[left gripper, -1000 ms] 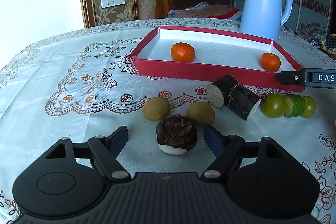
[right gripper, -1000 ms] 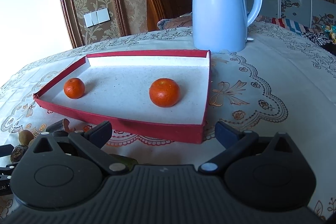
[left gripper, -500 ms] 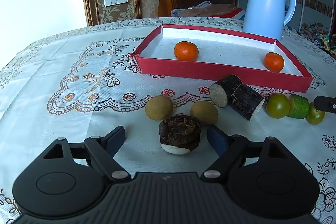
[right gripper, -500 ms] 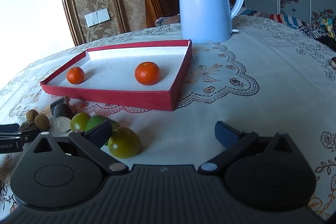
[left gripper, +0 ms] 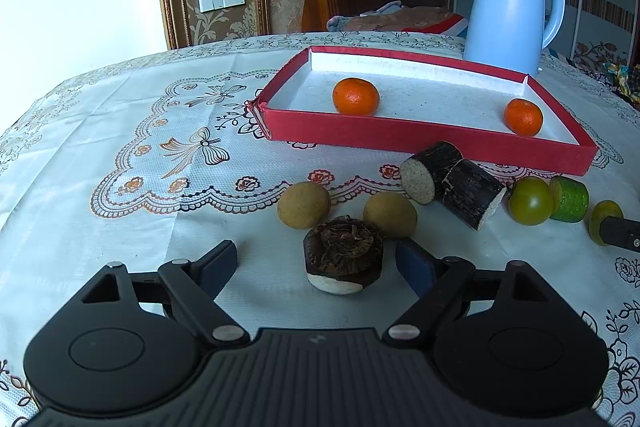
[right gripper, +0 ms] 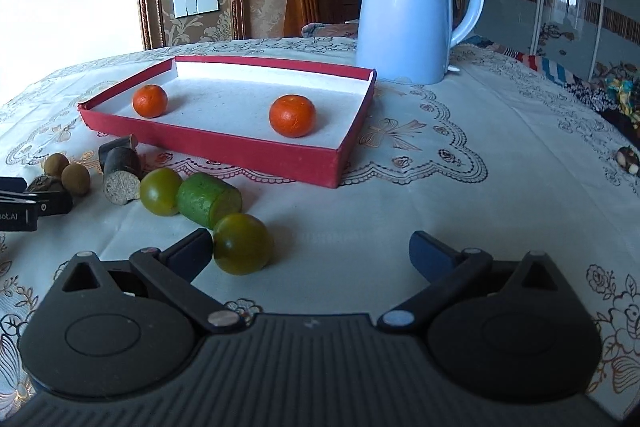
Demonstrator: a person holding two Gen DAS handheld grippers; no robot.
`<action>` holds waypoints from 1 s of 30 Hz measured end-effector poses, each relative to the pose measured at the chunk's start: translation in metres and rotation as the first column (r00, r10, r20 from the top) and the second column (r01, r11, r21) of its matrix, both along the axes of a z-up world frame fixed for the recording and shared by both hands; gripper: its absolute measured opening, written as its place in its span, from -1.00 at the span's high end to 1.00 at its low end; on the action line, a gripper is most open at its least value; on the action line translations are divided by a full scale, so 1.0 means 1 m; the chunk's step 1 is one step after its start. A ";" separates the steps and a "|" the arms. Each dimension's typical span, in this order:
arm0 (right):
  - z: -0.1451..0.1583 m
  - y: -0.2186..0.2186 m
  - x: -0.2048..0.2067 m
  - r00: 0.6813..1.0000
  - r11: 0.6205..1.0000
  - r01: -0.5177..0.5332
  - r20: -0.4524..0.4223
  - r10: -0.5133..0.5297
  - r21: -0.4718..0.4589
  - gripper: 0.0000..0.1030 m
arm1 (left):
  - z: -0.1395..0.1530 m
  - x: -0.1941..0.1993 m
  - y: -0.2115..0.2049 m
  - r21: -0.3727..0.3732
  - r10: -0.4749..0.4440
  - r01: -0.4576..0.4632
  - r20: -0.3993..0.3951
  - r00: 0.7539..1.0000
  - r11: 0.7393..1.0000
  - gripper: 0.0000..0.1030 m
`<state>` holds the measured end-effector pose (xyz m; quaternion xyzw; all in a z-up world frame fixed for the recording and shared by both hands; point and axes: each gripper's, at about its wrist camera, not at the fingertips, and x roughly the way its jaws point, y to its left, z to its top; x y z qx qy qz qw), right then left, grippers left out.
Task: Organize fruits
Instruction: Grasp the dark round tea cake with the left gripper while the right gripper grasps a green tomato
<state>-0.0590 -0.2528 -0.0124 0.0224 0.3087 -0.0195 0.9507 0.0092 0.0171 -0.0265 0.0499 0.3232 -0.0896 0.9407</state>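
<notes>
Left wrist view: my left gripper stands wide and grasps nothing. A water chestnut sits between the fingers, near the right pad and clear of the left. It looks hard, squat and light, with a flaky dark top and a pale flat base. I judge its dark sides the place to pinch, low, since the crown may crumble. At 12 o'clock lie two longans, round, thin-shelled and likely to roll. At 1 o'clock are two cane pieces, stiff and rough. The tray beyond holds two tangerines, soft-skinned.

Right wrist view: my right gripper is spread too, holding nothing. A green tomato rests against the left finger's inner face, smooth and probably slippery. I judge it wants a gentle squeeze across its widest part. A cucumber piece touches it at 11 o'clock, with a second tomato further on.
</notes>
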 end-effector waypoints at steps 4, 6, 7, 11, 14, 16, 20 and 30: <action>-0.002 0.004 0.007 1.000 1.000 -0.021 -0.018 0.021 -0.010 -1.00 | 0.000 0.000 0.000 0.000 0.000 0.000 0.000 1.000 1.000 -0.69; -0.003 0.008 0.009 0.999 0.999 -0.037 -0.020 0.037 -0.024 -0.89 | 0.000 0.000 0.000 0.000 0.000 0.000 0.000 1.000 1.000 -0.69; -0.003 0.010 0.011 0.999 0.999 -0.045 -0.030 0.044 -0.028 -0.73 | 0.000 0.000 0.000 0.000 0.000 0.000 0.000 1.000 1.000 -0.69; -0.004 0.013 0.015 0.998 0.998 -0.052 -0.040 0.050 -0.027 -0.67 | 0.000 0.000 0.000 0.000 0.000 0.000 0.000 1.000 1.000 -0.70; -0.005 0.015 0.015 0.998 0.997 -0.062 -0.037 0.060 -0.035 -0.58 | 0.000 0.000 0.000 -0.001 0.000 0.000 0.000 1.000 1.000 -0.70; -0.004 0.016 0.015 0.997 0.997 -0.074 -0.034 0.073 -0.036 -0.48 | 0.000 0.000 0.000 0.000 0.000 0.000 0.000 1.000 1.000 -0.70; -0.004 0.018 0.015 0.996 0.996 -0.085 -0.029 0.084 -0.039 -0.38 | 0.000 0.000 0.000 -0.001 0.000 0.000 0.000 1.000 1.000 -0.70; -0.003 0.029 0.011 0.989 0.987 -0.146 -0.014 0.145 -0.064 0.23 | 0.002 -0.002 -0.001 -0.001 -0.019 0.019 0.017 1.000 1.000 -0.70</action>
